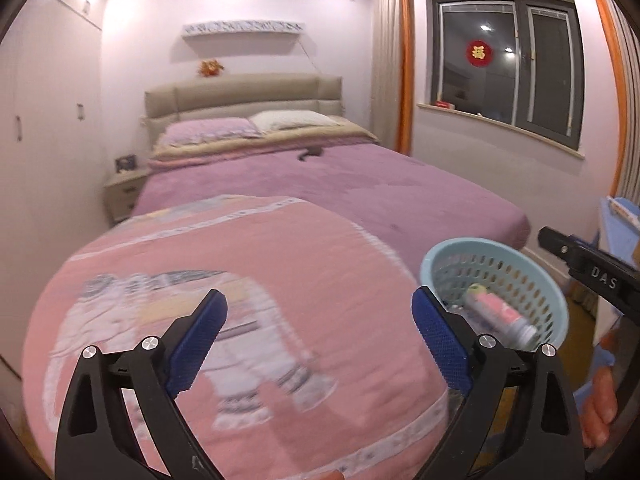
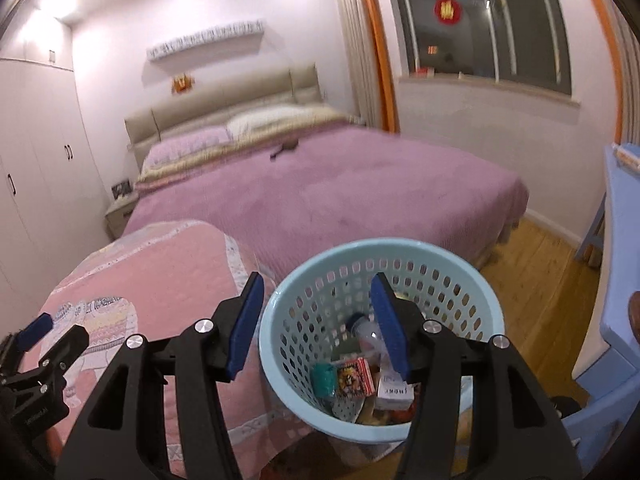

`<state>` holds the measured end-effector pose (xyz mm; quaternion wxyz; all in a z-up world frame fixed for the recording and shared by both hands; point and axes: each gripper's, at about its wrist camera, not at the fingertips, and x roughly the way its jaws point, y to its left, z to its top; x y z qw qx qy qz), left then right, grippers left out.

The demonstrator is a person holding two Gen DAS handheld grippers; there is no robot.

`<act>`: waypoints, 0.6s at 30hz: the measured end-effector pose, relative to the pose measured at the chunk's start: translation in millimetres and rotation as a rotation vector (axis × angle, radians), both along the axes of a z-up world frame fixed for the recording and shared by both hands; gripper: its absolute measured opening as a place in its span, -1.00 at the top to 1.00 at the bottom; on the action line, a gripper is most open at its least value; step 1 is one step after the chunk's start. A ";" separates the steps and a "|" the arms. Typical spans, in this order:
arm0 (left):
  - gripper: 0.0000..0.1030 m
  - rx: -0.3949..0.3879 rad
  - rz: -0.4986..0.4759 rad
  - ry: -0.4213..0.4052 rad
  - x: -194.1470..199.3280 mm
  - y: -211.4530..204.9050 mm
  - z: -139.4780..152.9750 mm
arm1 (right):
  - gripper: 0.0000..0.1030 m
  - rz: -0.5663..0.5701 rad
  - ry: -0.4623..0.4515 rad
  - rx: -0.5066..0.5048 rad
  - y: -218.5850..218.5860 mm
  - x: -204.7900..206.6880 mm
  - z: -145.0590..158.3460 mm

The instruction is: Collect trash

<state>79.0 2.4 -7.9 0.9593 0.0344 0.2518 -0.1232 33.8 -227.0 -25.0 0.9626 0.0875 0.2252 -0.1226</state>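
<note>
A light blue perforated basket [image 1: 496, 246] [image 2: 400, 242] stands on the floor beside the bed's foot, holding trash: a pink-labelled bottle [image 1: 500, 312], a clear bottle [image 2: 366, 330], small boxes [image 2: 354, 376] and a green wrapper [image 2: 324, 378]. My left gripper [image 1: 319, 294] hangs open over a folded pink quilt [image 1: 240, 260] [image 2: 140, 272], nothing between its blue pads. My right gripper [image 2: 317, 276] is open above the basket's near-left rim, its jaws empty. A small dark object [image 1: 310, 153] [image 2: 284, 148] lies on the purple bedspread near the pillows.
The purple bed [image 2: 360, 192] fills the middle. White wardrobes [image 2: 36, 160] line the left wall, with a nightstand [image 1: 124, 196] by the headboard. Blue furniture [image 2: 616, 280] stands at right on the wooden floor [image 2: 540, 280]. A hand [image 1: 600, 400] shows at the left view's right edge.
</note>
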 end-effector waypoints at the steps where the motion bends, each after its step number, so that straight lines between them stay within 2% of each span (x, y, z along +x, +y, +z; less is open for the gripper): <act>1: -0.76 0.009 0.004 -0.007 -2.7 -6.2 -0.2 | -0.08 -0.005 -0.006 -0.027 5.0 -4.3 -0.8; 3: -0.77 0.025 0.013 -0.026 -8.5 -16.9 -2.7 | -0.08 -0.012 -0.017 -0.081 15.7 -13.5 -1.2; 8: -0.80 -0.013 0.033 -0.024 -26.3 -28.0 -9.8 | -0.09 -0.028 -0.057 -0.153 30.9 -29.8 3.8; 11: -0.80 0.008 0.045 -0.035 -35.5 -26.4 -17.4 | -0.14 -0.033 -0.073 -0.159 34.3 -35.2 7.8; 13: -0.80 0.026 0.051 -0.048 -40.9 -26.1 -16.6 | -0.24 -0.010 -0.040 -0.144 34.0 -30.7 6.5; 18: -0.80 0.024 0.046 -0.052 -47.3 -26.0 -8.7 | -0.24 -0.007 0.011 -0.118 30.6 -23.4 -1.1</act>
